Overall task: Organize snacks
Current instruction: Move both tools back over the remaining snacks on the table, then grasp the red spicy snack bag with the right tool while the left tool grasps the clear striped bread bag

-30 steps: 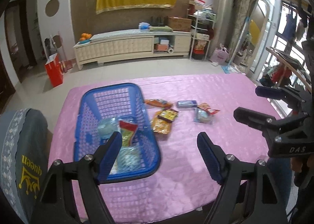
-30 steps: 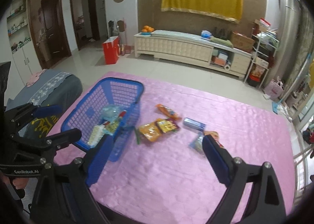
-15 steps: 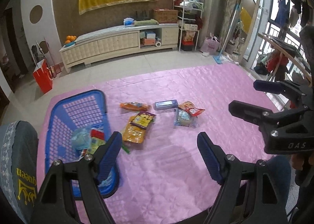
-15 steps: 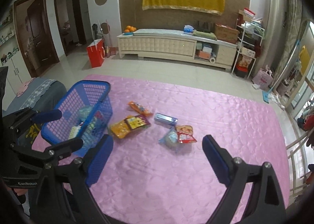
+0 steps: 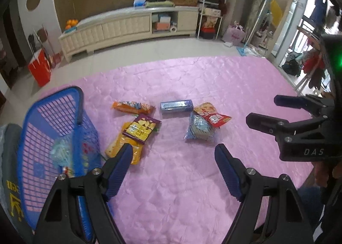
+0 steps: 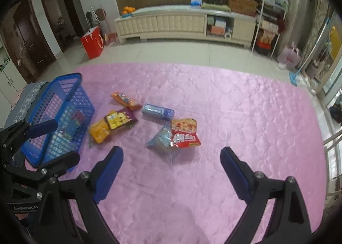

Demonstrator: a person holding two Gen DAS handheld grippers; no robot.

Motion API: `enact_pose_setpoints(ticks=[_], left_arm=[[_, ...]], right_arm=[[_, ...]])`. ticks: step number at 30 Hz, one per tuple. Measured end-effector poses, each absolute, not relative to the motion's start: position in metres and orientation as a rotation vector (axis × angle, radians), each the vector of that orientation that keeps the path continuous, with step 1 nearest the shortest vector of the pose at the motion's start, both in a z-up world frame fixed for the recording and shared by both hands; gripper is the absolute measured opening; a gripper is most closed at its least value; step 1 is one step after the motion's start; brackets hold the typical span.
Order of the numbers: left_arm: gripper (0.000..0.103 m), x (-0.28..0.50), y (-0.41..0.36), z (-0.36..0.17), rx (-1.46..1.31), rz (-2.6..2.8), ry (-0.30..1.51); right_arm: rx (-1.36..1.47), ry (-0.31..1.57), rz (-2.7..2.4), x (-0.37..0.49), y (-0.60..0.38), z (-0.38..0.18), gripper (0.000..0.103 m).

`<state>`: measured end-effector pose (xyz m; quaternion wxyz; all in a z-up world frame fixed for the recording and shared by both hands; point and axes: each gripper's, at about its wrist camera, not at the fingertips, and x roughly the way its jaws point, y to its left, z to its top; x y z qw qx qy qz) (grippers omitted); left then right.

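A blue basket [image 5: 53, 120] [image 6: 62, 102] with some snacks inside stands at the left of the pink table. Loose snacks lie in the middle: an orange pack [image 5: 132, 107] [image 6: 126, 99], a purple-yellow pack [image 5: 141, 129] [image 6: 119, 119] lying on a yellow pack [image 5: 121, 147] [image 6: 99, 132], a blue bar box [image 5: 176, 106] [image 6: 158, 112], a red bag [image 5: 212, 114] [image 6: 185, 132] and a clear blue bag [image 5: 199, 129] [image 6: 160, 139]. My left gripper [image 5: 173, 162] is open and empty above the near table. My right gripper [image 6: 172, 164] is open and empty, close in front of the red bag.
The pink cloth [image 6: 235, 115] covers the whole table. A grey chair back [image 5: 8, 158] stands at the left behind the basket. A cream sideboard [image 6: 181, 23] and a red bag [image 6: 92, 42] stand on the floor beyond the table's far edge.
Both views have swung to the right, away from the basket and toward the loose snacks in the middle. Both grippers have stayed open and empty.
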<state>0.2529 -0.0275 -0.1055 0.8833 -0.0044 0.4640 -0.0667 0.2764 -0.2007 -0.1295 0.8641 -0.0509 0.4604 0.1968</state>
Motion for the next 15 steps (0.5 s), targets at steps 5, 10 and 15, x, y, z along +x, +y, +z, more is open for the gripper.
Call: enact_pose_setpoints(ticks=[5, 10, 15], left_arm=[[0.077, 0.284, -0.031, -0.128, -0.028, -0.139, 1.018], [0.077, 0.311, -0.034, -0.152, -0.053, -0.119, 1.06], [0.077, 0.331, -0.03, -0.176, -0.067, -0.082, 1.103]], right_arm=[[-0.09, 1.04, 0.422, 0.311, -0.199, -0.157, 0.094], [-0.098, 1.106, 0.444, 0.344, -0.193, -0.186, 0.094], [-0.13, 1.167, 0.449, 0.368, -0.188, -0.211, 0.094]])
